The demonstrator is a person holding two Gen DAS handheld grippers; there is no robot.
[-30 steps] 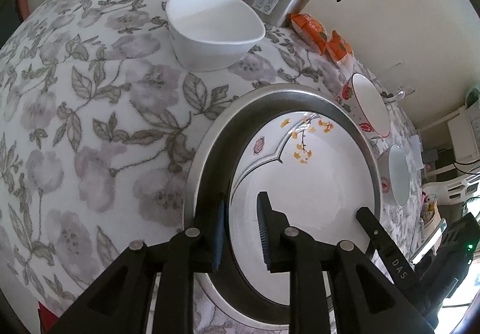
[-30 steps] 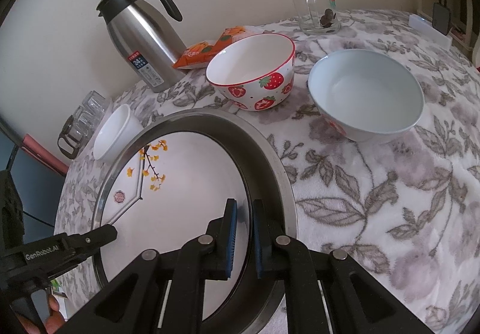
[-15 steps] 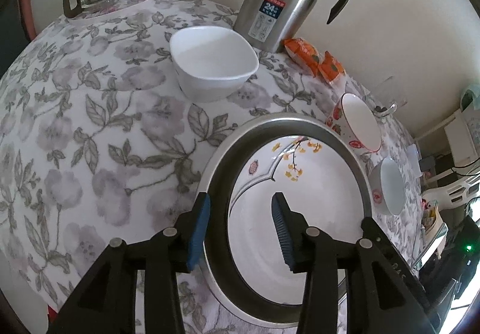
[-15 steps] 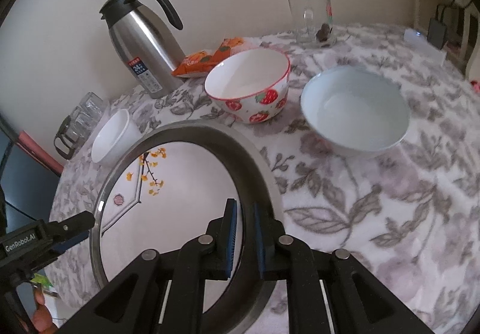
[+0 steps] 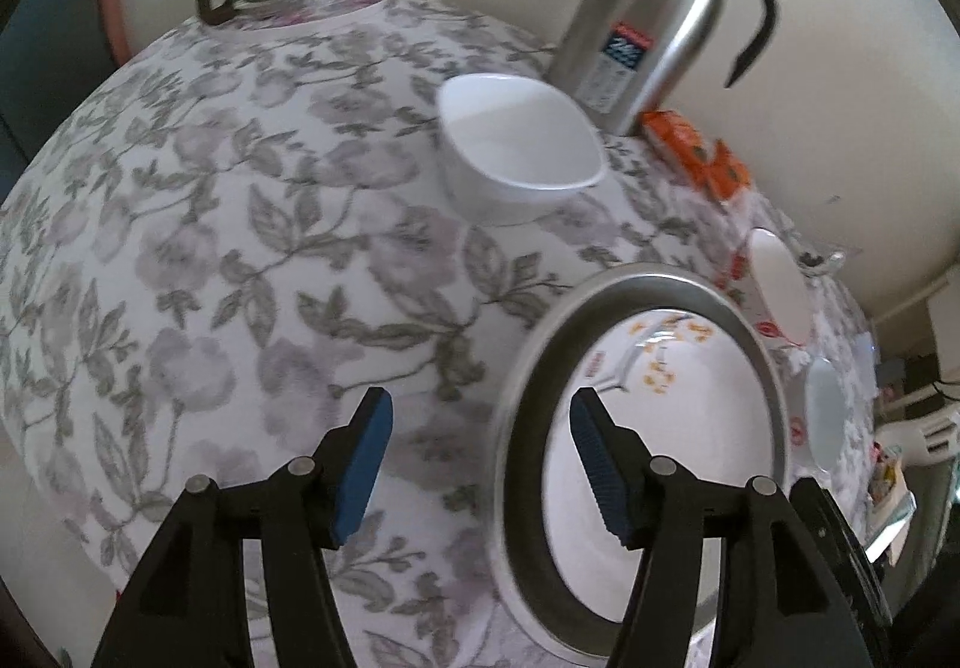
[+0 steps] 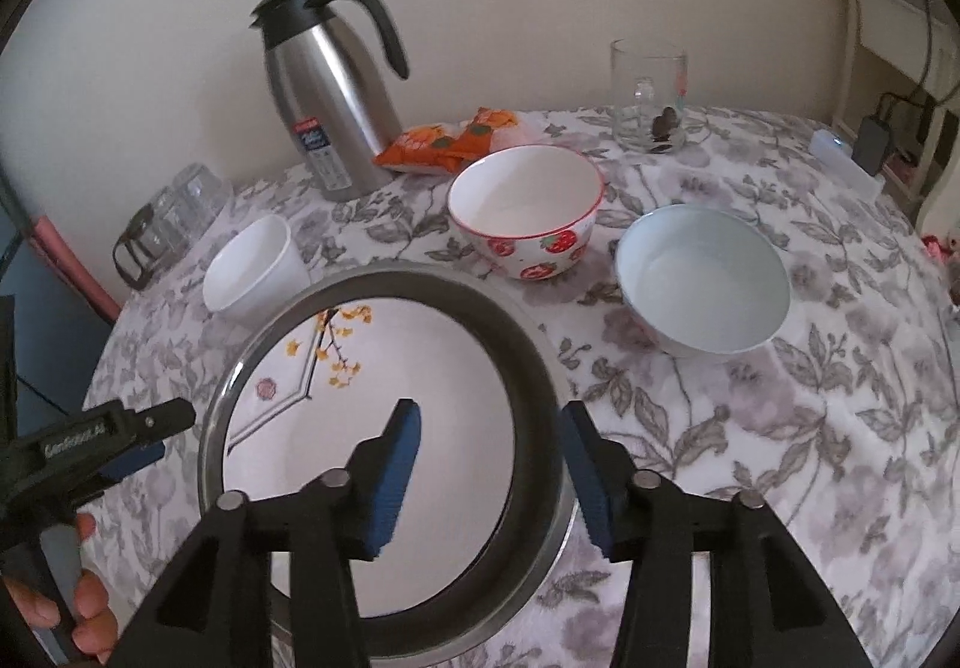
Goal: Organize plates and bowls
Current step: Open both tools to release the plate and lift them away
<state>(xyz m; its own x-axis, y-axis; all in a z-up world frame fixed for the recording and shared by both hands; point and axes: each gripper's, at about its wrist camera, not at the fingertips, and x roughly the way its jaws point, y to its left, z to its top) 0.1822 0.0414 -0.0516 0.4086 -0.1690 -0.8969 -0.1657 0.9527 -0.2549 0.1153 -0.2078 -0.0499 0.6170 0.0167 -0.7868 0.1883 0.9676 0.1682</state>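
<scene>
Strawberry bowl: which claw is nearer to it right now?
Right. The right claw straddles the tray rim on the strawberry bowl side; the left claw is at the tray's opposite rim.

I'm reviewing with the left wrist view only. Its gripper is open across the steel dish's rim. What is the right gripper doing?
Observer: The right gripper is open too, with one finger on each side of the opposite rim of the steel dish, not clamped.
Operator: Is there anything in the two far bowls? I see them edge-on.
Observer: The strawberry bowl and the pale blue bowl both look empty.
</scene>
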